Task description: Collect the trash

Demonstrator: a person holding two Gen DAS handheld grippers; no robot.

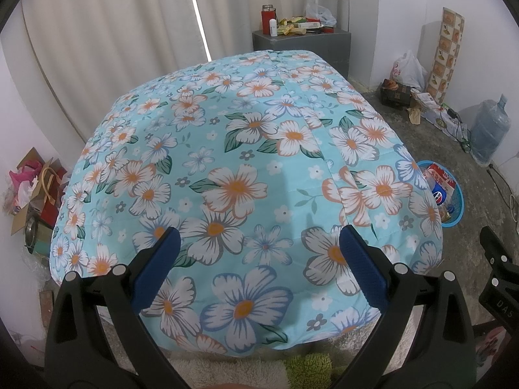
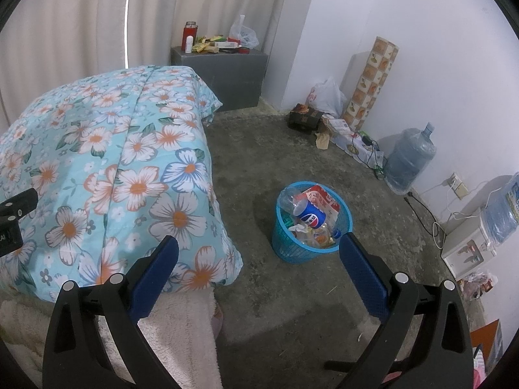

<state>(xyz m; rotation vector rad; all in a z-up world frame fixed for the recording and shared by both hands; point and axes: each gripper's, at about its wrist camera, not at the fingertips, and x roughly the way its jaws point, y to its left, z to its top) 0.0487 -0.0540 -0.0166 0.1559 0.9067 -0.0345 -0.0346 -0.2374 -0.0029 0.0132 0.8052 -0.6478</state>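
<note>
- Left gripper (image 1: 258,243): black frame, blue padded fingers (image 1: 363,269), jaws spread wide with nothing between them; held above the foot end of the bed.
- Right gripper (image 2: 258,253): same build, blue padded fingers (image 2: 155,278), jaws spread wide and empty; held over the floor beside the bed corner, its edge also visible at the right of the left wrist view.
- Light-blue quilt printed with white, orange and blue flowers (image 1: 246,149): spread flat over the bed, filling most of the left wrist view.
- Round blue plastic mesh waste basket (image 2: 293,253): stands on the grey concrete floor (image 2: 324,291) just beside the bed's side.
- Trash in the basket: a blue cola can (image 2: 308,217), a clear plastic bottle (image 2: 290,196), a red-and-white carton (image 2: 324,199) and crumpled wrappers, heaped to the rim.
- Cream fleece blanket (image 2: 181,334): hangs under the quilt at the bed's near corner.
- Grey cabinet (image 2: 227,74): by the curtain, topped with a red flask (image 2: 189,34), packets and a plastic bag.
- Large clear-blue water jug (image 2: 408,159): upright on the floor against the white wall.
</note>
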